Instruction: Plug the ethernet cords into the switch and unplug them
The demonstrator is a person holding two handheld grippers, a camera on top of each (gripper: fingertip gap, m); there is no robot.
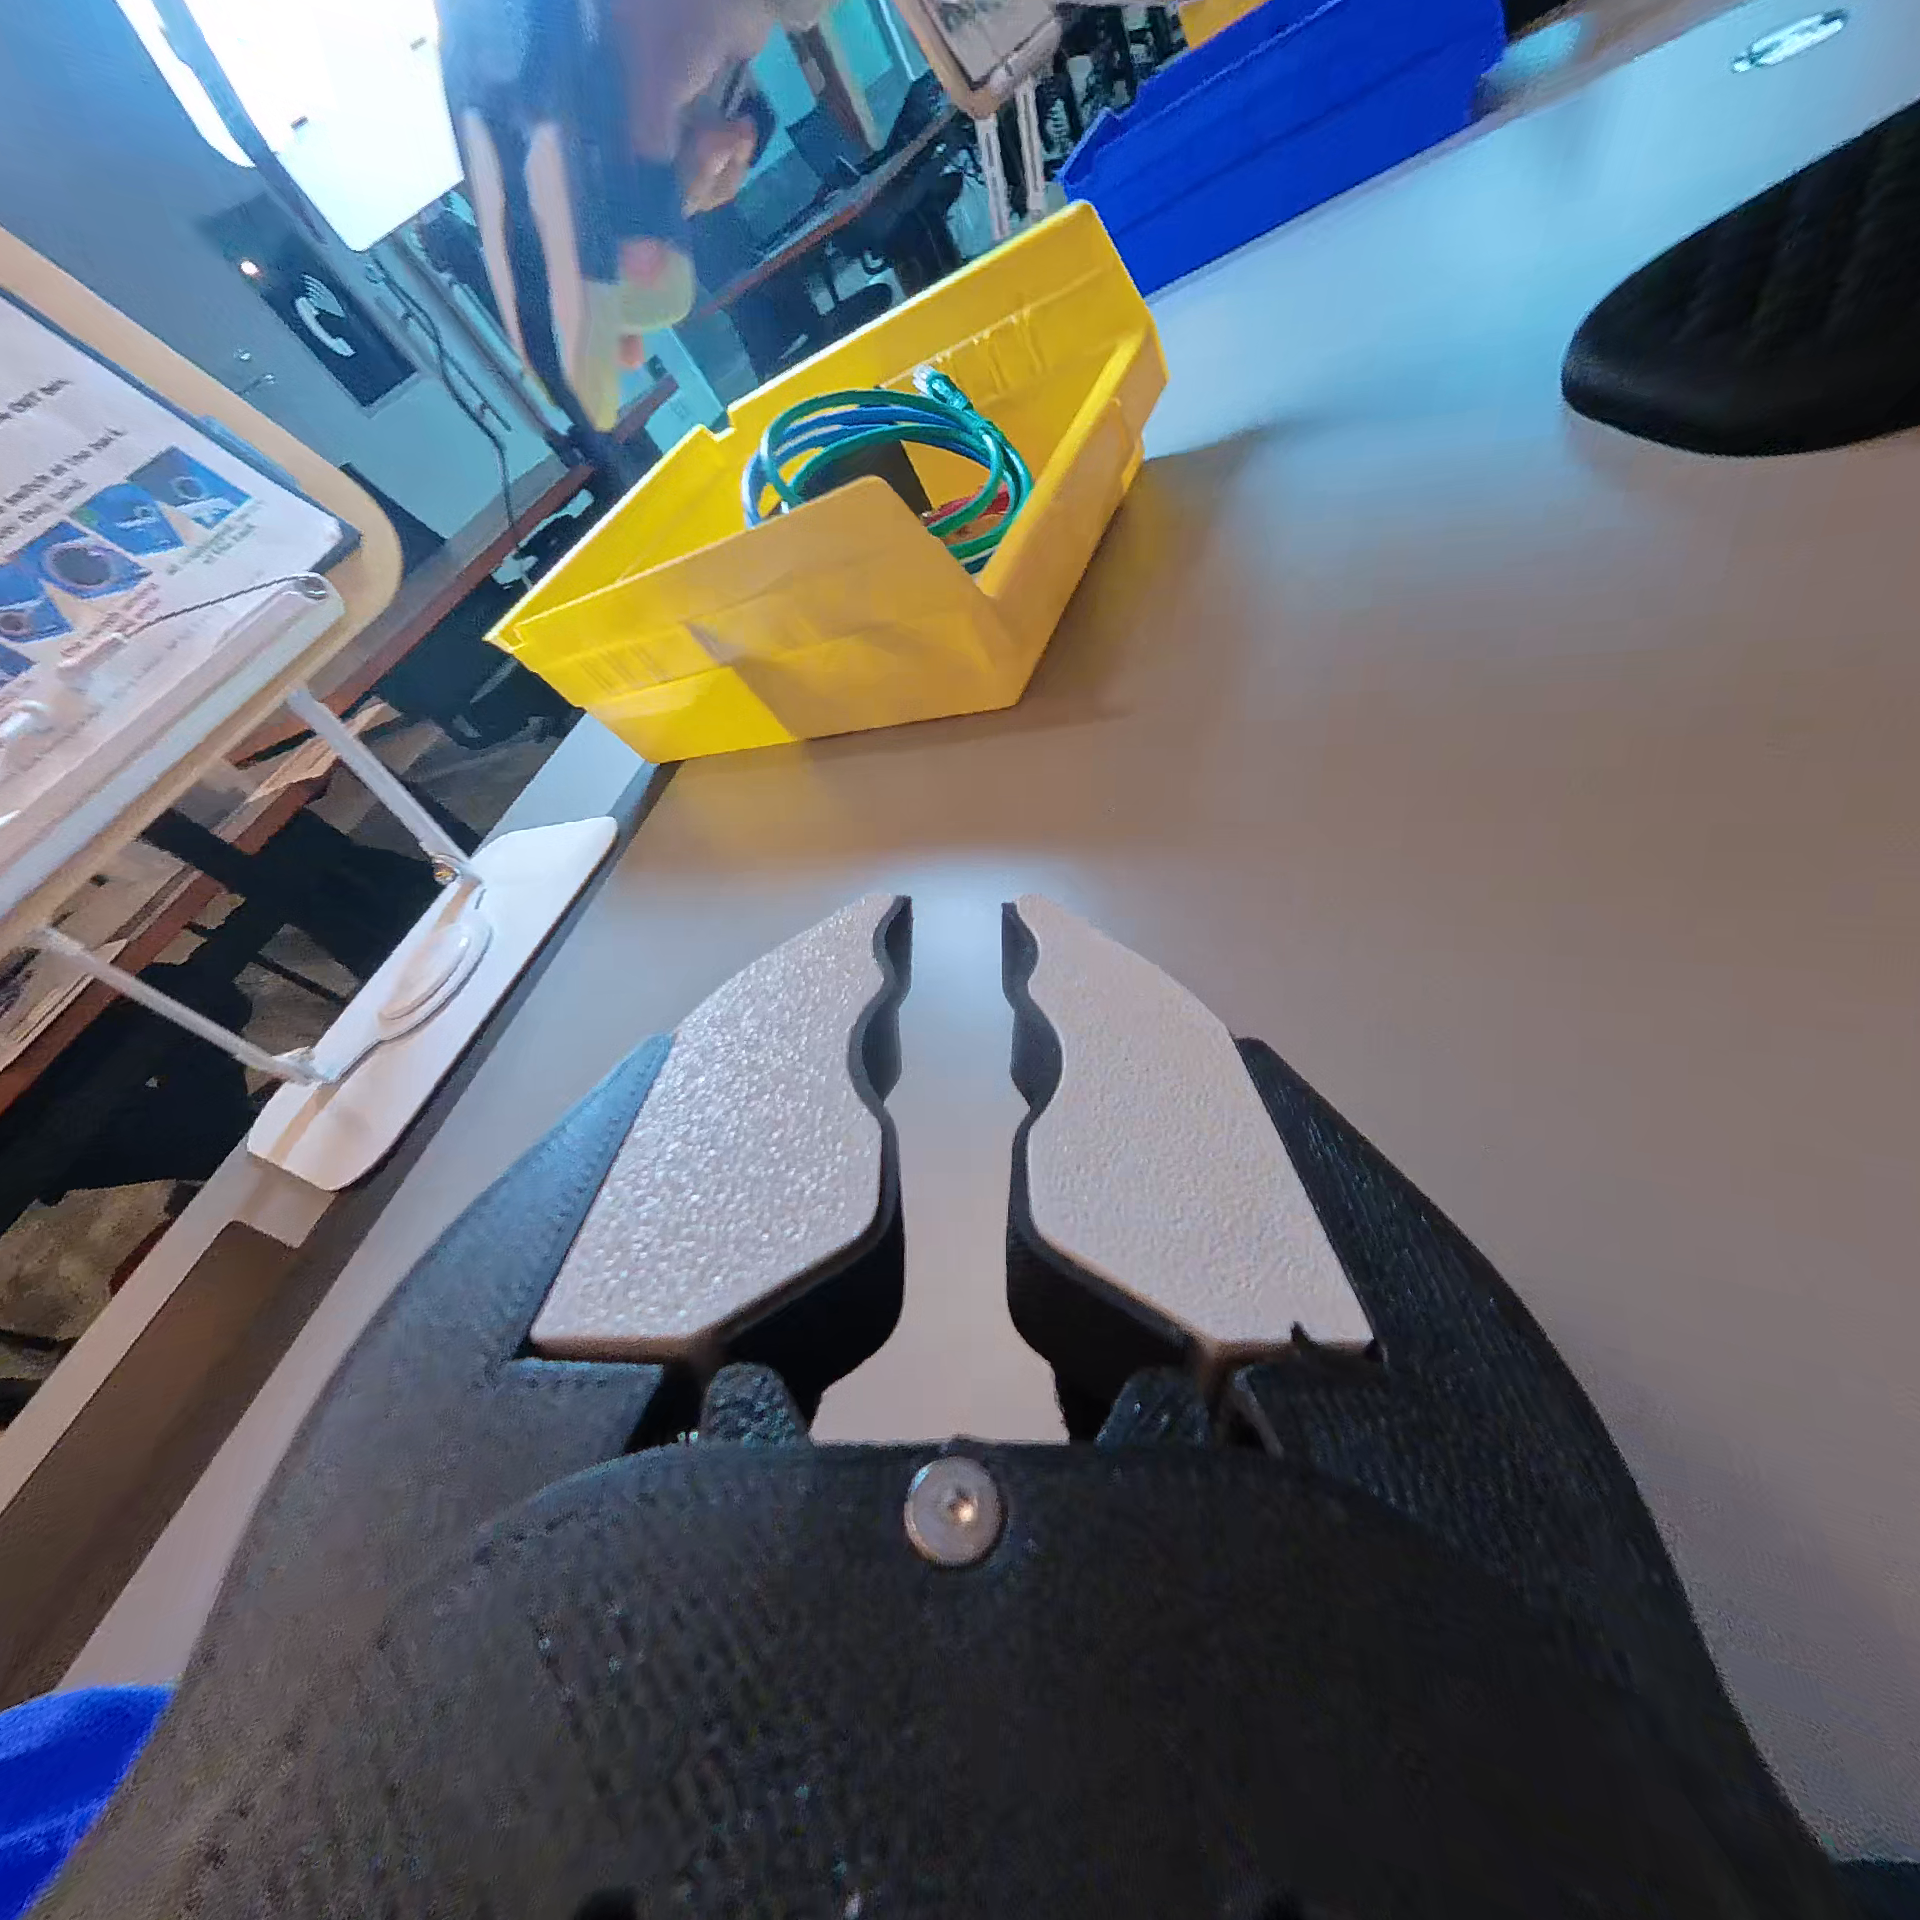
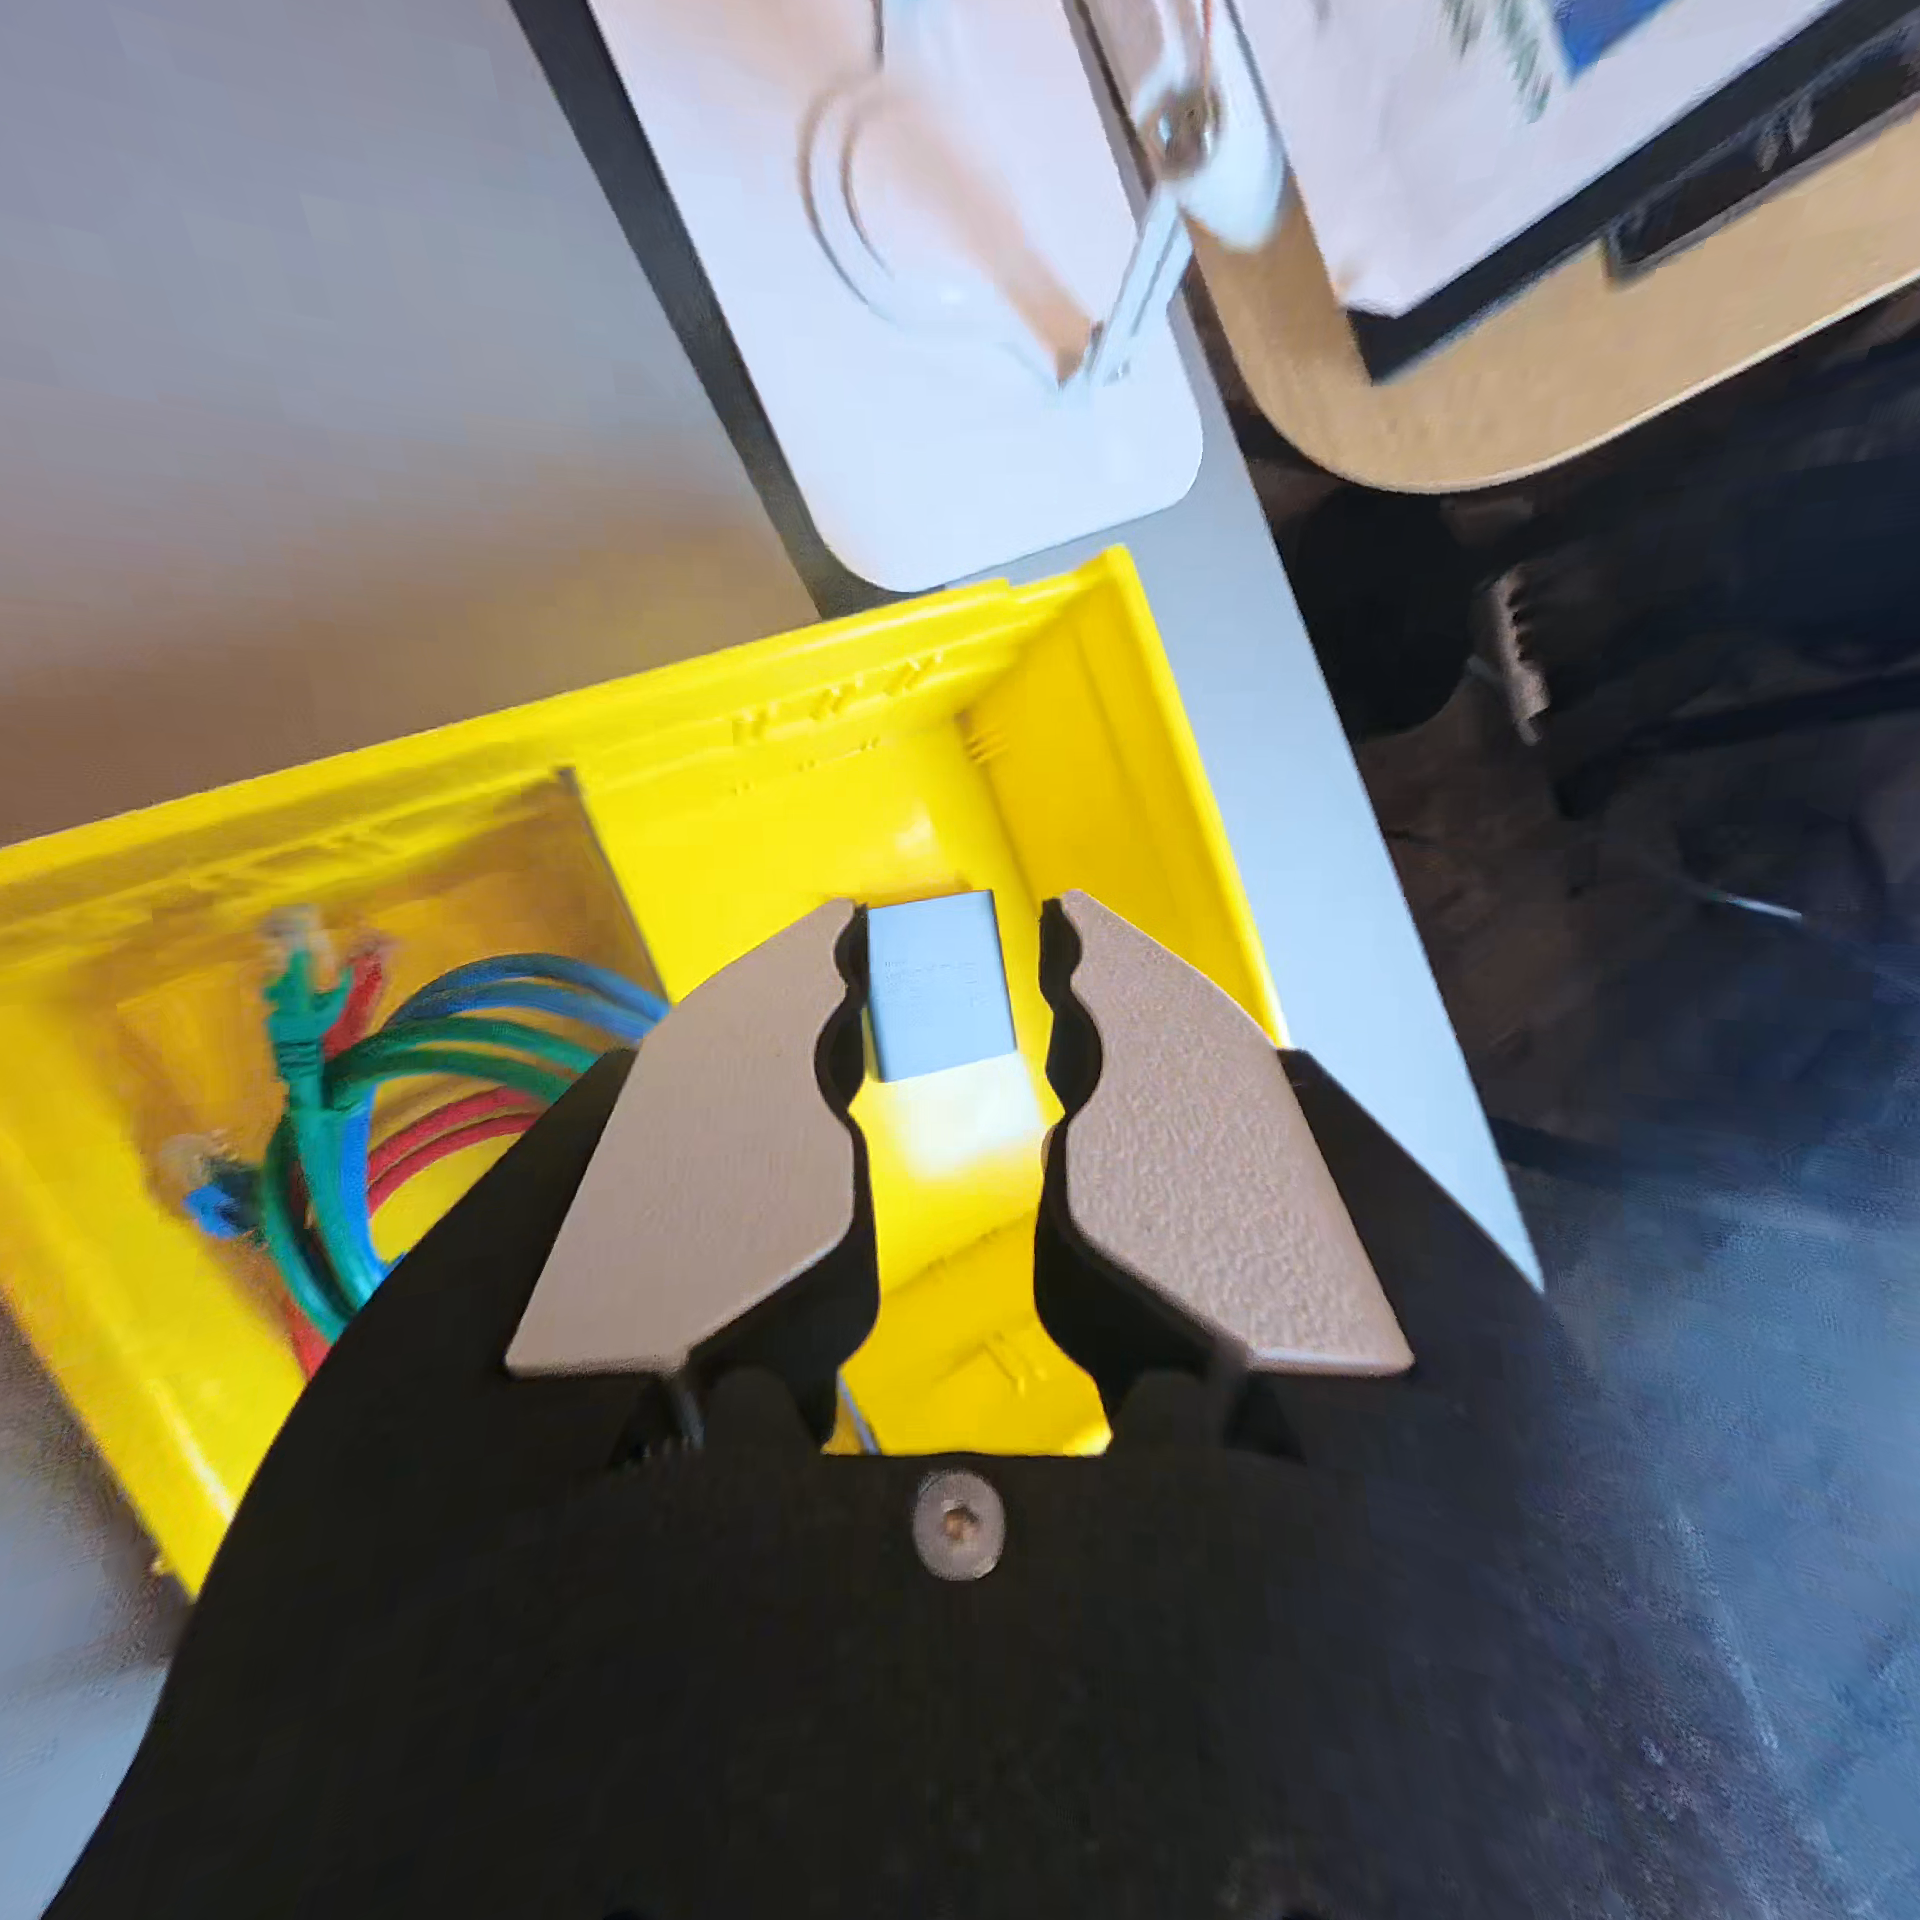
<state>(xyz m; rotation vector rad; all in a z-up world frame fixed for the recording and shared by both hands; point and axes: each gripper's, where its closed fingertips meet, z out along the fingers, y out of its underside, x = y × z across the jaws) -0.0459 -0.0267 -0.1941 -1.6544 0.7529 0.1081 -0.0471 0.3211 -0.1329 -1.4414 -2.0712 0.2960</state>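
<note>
None of the plugging is done yet. Your right claw (image 2: pixel 951 914) hangs part open and empty over the grey switch (image 2: pixel 940 982) in the yellow bin (image 2: pixel 1132 727), coiled ethernet cords (image 2: pixel 416 1070) to its left; your left claw (image 1: pixel 956 914), slightly parted, idles on the counter (image 1: pixel 1455 831), bin ahead.

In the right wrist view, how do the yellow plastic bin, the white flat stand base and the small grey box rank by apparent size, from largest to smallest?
1. Yellow plastic bin, largest, though partly hidden by the gripper.
2. White flat stand base, cut off at the top edge.
3. Small grey box inside the bin, clearly smallest.
</note>
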